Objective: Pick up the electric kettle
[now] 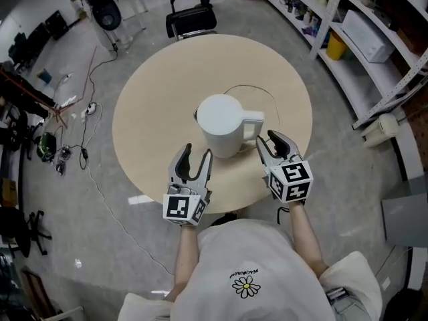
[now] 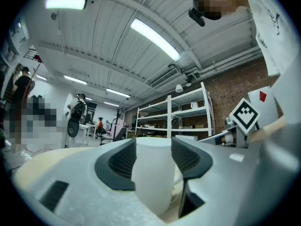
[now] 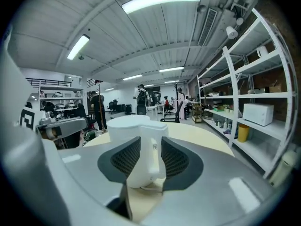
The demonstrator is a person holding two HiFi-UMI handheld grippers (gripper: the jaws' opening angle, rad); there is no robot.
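Observation:
A white electric kettle point(image 1: 221, 122) stands upright near the front of a round beige table point(image 1: 154, 105), its handle point(image 1: 255, 122) pointing right. My left gripper point(image 1: 198, 151) is open just in front of the kettle's body, a little short of it. In the left gripper view the kettle point(image 2: 153, 173) shows through the gap between the jaws of that gripper point(image 2: 153, 147). My right gripper point(image 1: 267, 139) is open right by the handle. In the right gripper view the handle point(image 3: 151, 149) lines up between that gripper's point(image 3: 150, 147) jaws, and the pads are apart from it.
A thin black cord point(image 1: 254, 87) loops on the table behind the kettle. A black office chair point(image 1: 190, 19) stands beyond the table's far edge. Metal shelving point(image 1: 361, 32) with boxes runs along the right. Cables point(image 1: 87, 112) lie on the floor at the left.

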